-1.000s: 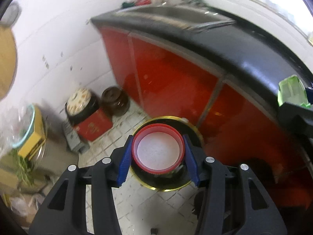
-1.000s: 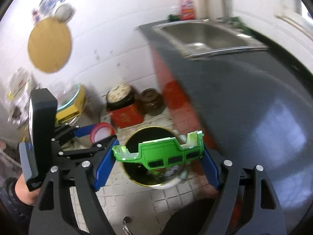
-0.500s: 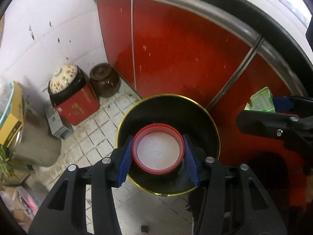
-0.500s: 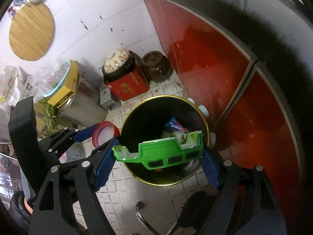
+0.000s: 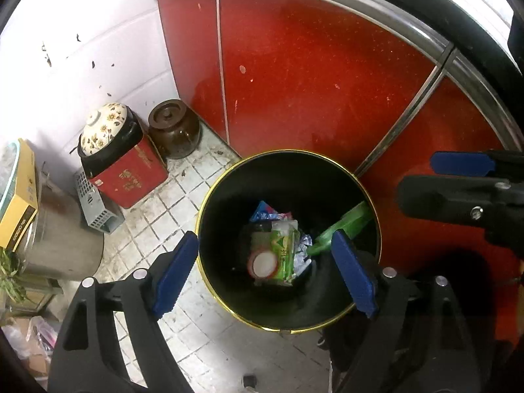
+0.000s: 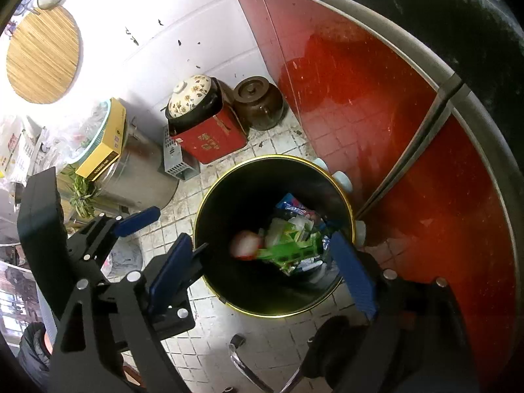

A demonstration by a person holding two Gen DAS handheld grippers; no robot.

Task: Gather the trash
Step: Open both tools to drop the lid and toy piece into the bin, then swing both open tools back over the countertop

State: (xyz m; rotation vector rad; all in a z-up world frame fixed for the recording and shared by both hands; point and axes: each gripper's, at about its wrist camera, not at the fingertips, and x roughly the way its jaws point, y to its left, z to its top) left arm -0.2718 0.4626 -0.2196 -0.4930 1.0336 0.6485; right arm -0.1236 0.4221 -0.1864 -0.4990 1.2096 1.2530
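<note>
Your left gripper (image 5: 265,275) hangs over the black gold-rimmed bin (image 5: 226,298), jaws spread wide with nothing between the blue pads (image 5: 175,276); the pads straddle the near part of the bin's mouth. Your right gripper (image 6: 262,265) is likewise held above the bin (image 6: 209,281) with its jaws wide apart and empty. In the right wrist view your left gripper (image 6: 152,232) shows at the left, just beside the bin's rim. In the left wrist view your right gripper (image 5: 461,163) enters from the right edge, one blue pad visible. Inside the bin, the red-rimmed cup (image 5: 262,264) lies on the trash heap, its white inside facing up; in the right wrist view it is a blurred pale and red shape (image 6: 244,245). The green plastic tray (image 5: 344,227) leans tilted against the bin's right inner wall, its lower end among the wrappers; in the right wrist view it lies across the heap (image 6: 288,252). Beside these are a green packet (image 5: 284,252) and a blue wrapper (image 5: 263,211). The bin stands on a grimy white tiled floor (image 5: 157,216), close to the red cabinet doors (image 5: 311,75). Further off, by the white wall, a red box (image 5: 131,173) carries a black pot with a flowered lid (image 5: 103,127), and a brown lidded jar (image 5: 173,127) sits next to it at the cabinet's corner. A round bamboo board (image 6: 42,57) hangs on the wall.
</note>
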